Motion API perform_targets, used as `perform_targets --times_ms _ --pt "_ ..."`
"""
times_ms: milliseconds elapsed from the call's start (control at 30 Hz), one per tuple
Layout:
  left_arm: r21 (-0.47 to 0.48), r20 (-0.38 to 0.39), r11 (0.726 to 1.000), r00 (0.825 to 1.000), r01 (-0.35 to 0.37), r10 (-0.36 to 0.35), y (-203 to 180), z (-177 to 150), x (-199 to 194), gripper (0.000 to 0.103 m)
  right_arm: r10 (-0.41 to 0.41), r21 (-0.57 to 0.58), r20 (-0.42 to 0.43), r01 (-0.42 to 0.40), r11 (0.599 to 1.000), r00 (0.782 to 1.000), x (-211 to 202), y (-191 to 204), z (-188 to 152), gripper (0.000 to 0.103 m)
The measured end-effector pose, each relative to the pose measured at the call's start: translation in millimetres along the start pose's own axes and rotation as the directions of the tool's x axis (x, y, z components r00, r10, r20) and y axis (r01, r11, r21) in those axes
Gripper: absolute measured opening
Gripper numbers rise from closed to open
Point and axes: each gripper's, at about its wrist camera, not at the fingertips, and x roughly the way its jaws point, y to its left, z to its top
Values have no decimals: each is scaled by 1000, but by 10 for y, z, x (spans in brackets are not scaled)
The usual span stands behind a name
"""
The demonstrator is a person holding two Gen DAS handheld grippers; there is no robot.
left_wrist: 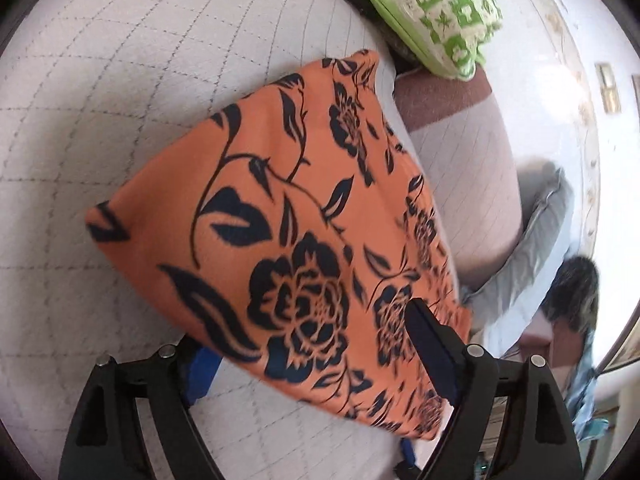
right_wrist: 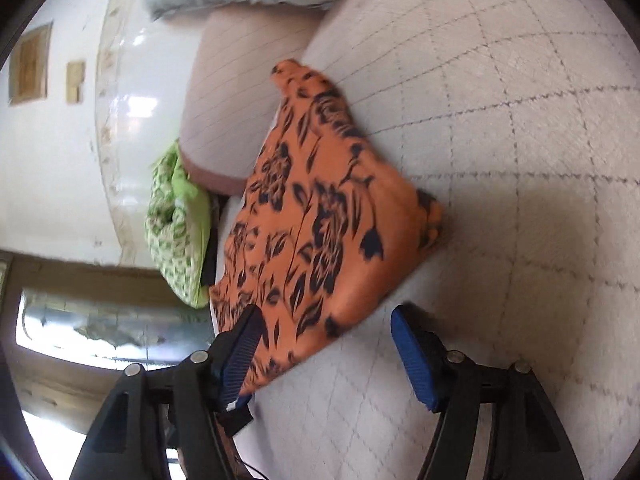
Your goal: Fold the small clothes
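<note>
An orange garment with a black flower print point(left_wrist: 304, 232) lies folded on a white quilted bed point(left_wrist: 100, 120). In the left wrist view my left gripper point(left_wrist: 308, 344) is open, with the cloth lying between and over its fingers; the left blue pad point(left_wrist: 202, 372) is partly hidden under the cloth. In the right wrist view the same garment point(right_wrist: 320, 216) lies near the bed's edge. My right gripper point(right_wrist: 326, 344) is open, its jaws standing either side of the garment's near corner, not closed on it.
A green and white patterned pillow point(left_wrist: 432, 12) lies off the bed's edge, also in the right wrist view point(right_wrist: 176, 224). A pale blue pillow point(left_wrist: 532, 248) and a beige cushion point(left_wrist: 468, 184) lie beside the bed. A white glossy floor point(right_wrist: 132, 120) lies beyond.
</note>
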Motion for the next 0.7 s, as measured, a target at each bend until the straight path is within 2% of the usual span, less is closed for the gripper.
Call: perform_targets --times_ms 100,167,233,267,300,333,367,400,467,567,700 --pt "12 22 1000 999 28 -28 -1 26 27 84 -34 -58 40 36 998 999 91 92 59 69" --pt "50 37 999 999 4 -6 -26 29 36 69 -35 -63 63 39 997 997 138 114 90 69" --pt "77 44 997 999 -23 19 -27 47 68 38 -37 -72 78 42 996 996 160 123 116 67" --pt "70 45 997 999 -22 19 3 61 74 33 -38 -84 84 46 995 996 192 144 132 66" --pt "52 40 999 999 -8 6 51 75 97 29 -45 -92 90 53 994 995 204 151 143 54" --pt "39 39 999 999 4 -6 94 70 135 26 -67 -103 95 77 992 993 235 141 166 32" --pt "28 40 1000 999 13 -14 119 76 134 25 -94 -101 91 103 990 991 253 103 189 22" --pt "28 42 1000 999 13 -14 118 75 132 23 -107 -90 85 114 989 991 271 81 204 16" --pt "41 53 999 999 8 -11 87 56 119 20 -94 -83 95 102 991 991 254 78 203 15" --pt "72 75 997 997 6 -12 28 12 41 17 -106 -201 157 137 970 982 173 302 123 12" --pt "106 91 994 996 7 -16 -57 -55 -108 16 -116 -283 200 171 944 973 46 483 -22 11"
